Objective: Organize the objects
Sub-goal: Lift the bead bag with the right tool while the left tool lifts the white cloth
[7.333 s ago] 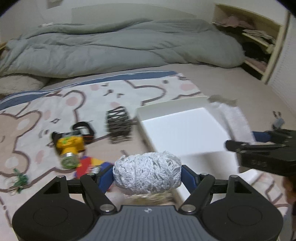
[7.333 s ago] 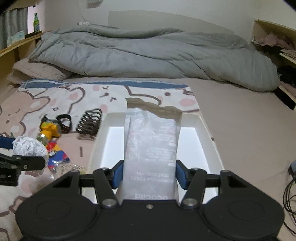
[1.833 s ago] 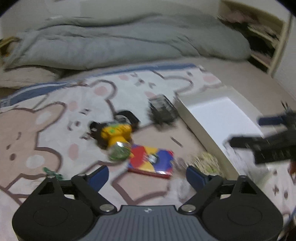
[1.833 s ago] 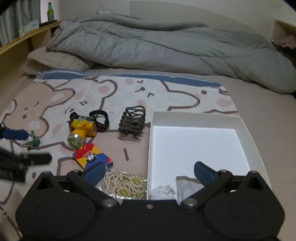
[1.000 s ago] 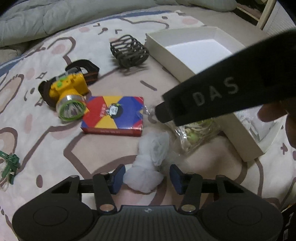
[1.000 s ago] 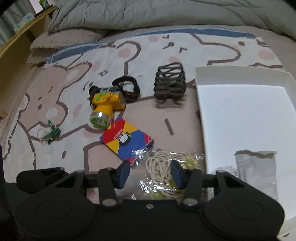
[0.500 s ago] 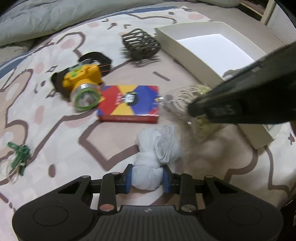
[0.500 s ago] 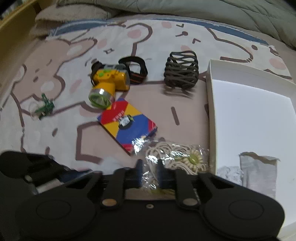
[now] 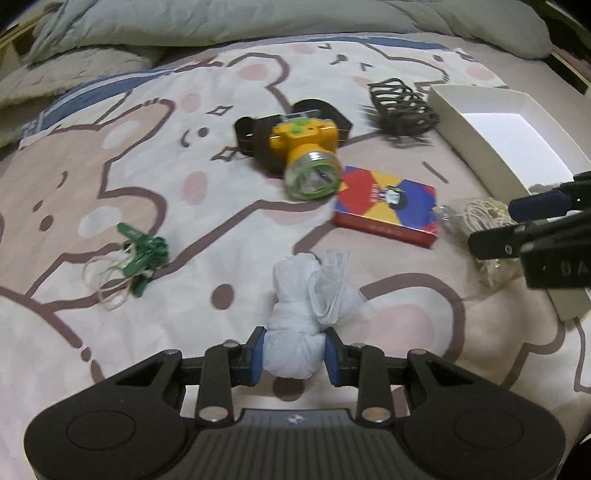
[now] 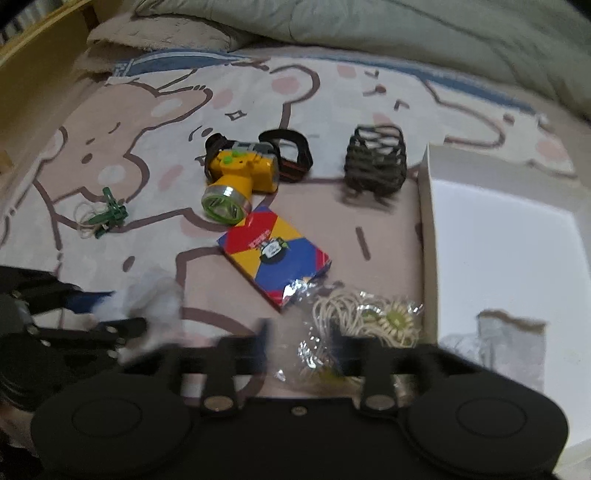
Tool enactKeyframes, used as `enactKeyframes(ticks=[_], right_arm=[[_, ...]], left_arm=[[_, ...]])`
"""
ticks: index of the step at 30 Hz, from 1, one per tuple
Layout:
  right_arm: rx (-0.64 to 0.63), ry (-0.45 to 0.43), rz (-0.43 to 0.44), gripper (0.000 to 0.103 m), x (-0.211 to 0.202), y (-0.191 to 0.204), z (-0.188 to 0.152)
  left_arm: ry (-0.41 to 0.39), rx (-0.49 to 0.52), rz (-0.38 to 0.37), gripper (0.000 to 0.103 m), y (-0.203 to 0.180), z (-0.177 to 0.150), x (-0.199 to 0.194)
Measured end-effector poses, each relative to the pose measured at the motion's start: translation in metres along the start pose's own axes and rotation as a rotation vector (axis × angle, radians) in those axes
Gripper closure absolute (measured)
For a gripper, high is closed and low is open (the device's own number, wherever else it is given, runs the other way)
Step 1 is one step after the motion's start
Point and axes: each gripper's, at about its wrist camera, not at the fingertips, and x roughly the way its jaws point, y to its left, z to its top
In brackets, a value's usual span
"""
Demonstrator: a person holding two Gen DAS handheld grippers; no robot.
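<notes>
My left gripper (image 9: 294, 356) is shut on a white bundle of cloth or plastic (image 9: 306, 314) just above the bear-print blanket (image 9: 110, 177). My right gripper (image 10: 300, 341) is blurred; its fingers stand around a clear bag of cream cord with a flower (image 10: 360, 314), which also shows in the left wrist view (image 9: 487, 229), beside the white box (image 10: 428, 221). The box holds a silver packet (image 10: 511, 343). On the blanket lie a colourful card box (image 9: 384, 210), a yellow headlamp (image 9: 303, 147), a dark wire holder (image 9: 400, 105) and a green clip with rubber bands (image 9: 142, 251).
A grey duvet (image 9: 258, 18) lies along the far edge of the blanket. A wooden bed frame (image 10: 40, 66) runs along the left in the right wrist view. The right gripper shows in the left wrist view (image 9: 532, 236) at the right.
My left gripper has closed on the white bundle and drawn it back and left. My right gripper has closed in around the bag of cord by the box.
</notes>
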Motion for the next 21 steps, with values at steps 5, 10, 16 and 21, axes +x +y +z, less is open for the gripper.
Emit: enactKeyframes(ticks=[5,10,16,21], right_arm=[[-0.081,0.029,-0.071,0.059,0.012,0.018,0.003],[-0.147,0.09,-0.202,0.067,0.034,0.021,0.001],[-0.127,0.065,-0.144,0.097,0.023,0.017,0.001],[-0.091,0.051,0.032,0.098,0.007,0.031,0.001]], left_arm=[[0.001,-0.008,0.005,0.069,0.005,-0.003,-0.002],[-0.002,-0.016,-0.001,0.069,0.011,-0.003,-0.003],[-0.005,-0.033,-0.009,0.069,0.016,0.0,-0.004],[-0.007,-0.044,-0.016,0.069,0.018,0.001,-0.005]])
